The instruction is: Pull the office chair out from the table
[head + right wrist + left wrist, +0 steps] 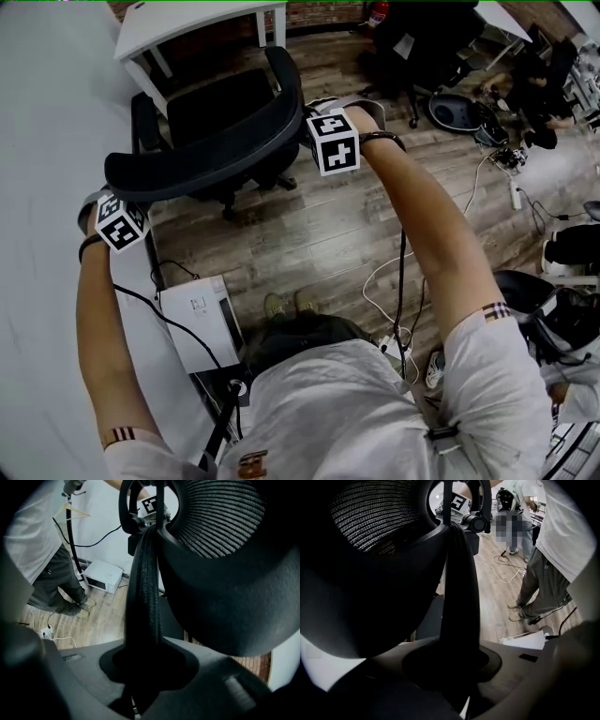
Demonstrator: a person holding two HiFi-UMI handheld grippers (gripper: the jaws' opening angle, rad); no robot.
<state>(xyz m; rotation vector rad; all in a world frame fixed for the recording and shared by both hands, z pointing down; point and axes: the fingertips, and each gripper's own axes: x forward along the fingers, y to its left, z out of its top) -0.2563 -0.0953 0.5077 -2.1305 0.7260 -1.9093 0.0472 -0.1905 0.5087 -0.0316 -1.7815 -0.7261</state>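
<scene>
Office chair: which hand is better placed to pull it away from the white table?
Right, only slightly. Both grip the backrest rim: left gripper at one end, right gripper at the other. The left is close to the white wall; the right has open floor beside it.

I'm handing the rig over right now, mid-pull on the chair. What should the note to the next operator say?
Left gripper: fingers shut on the top rim of the office chair backrest, at its left end.
Right gripper: fingers shut on the same rim, at its right end.
Chair: it faces the white table. The seat shows out from under the tabletop but close to its edge.
Done: both grips are set and the chair looks largely out.
Left: roll it back a little more if clearance is wanted, then release. Mind the white appliance on the floor beside the feet.
</scene>
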